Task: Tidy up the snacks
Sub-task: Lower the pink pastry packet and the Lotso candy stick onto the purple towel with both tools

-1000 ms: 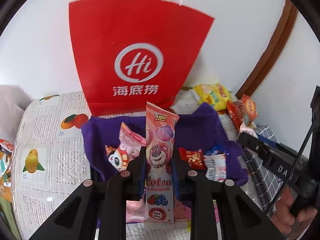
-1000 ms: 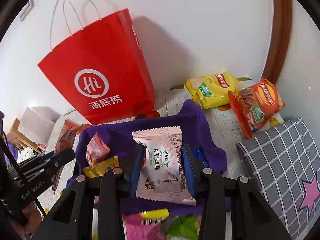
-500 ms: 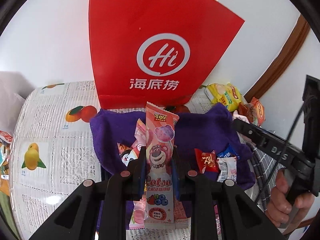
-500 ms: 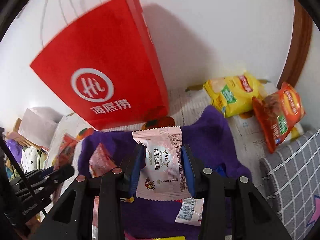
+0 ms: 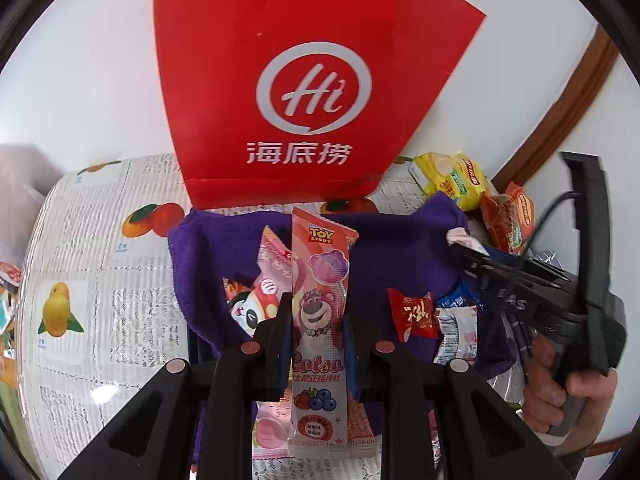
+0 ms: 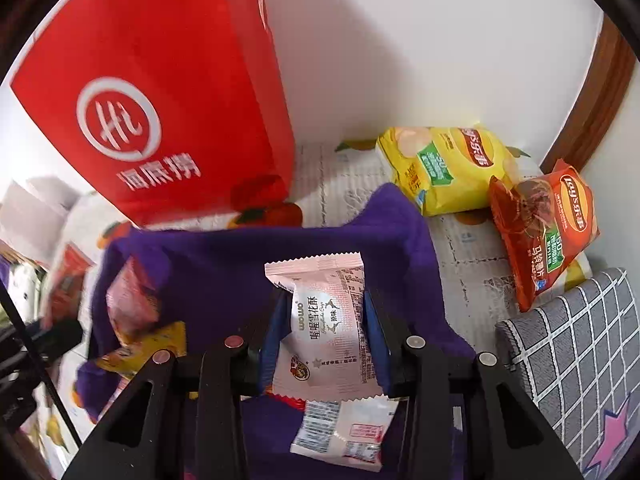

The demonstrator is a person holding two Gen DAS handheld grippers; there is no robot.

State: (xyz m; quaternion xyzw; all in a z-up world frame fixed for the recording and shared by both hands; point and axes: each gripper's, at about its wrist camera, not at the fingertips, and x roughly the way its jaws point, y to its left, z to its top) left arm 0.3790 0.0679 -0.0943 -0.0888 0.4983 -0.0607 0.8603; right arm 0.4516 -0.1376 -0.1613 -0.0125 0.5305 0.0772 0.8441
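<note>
1. Our left gripper (image 5: 316, 316) is clamped on a tall pink Lotso snack pack (image 5: 318, 320). The pack stands upright between the two fingers, with a pink bear on its front.
2. Our right gripper (image 6: 326, 320) is clamped on a pale pink snowflake-cake packet (image 6: 328, 320). The blue pads press on both sides of it.
3. Both packs hang above a purple cloth (image 5: 400, 248) that is spread on the tabletop (image 5: 100, 280).
4. On the cloth, just beside the Lotso pack, lies a pink and red panda packet (image 5: 260, 292). On the other side lie a small red candy packet (image 5: 414, 314) and a white packet with blue print (image 5: 456, 336), close together.
5. Under the right gripper, a white packet (image 6: 344, 432) lies on the cloth. A yellow packet (image 6: 160, 340) lies off to the left.
6. Behind the cloth stands a big red paper bag (image 5: 312, 80) with a white "Hi" sign, against the white wall.
7. Past the cloth, a yellow chip bag (image 6: 444, 168) and an orange chip bag (image 6: 544, 232) lie touching each other on the tabletop.
8. A grey checked cushion (image 6: 580, 360) sits at the right edge.
9. In the left view we see a hand (image 5: 560, 388) holding the other gripper's handle.
</note>
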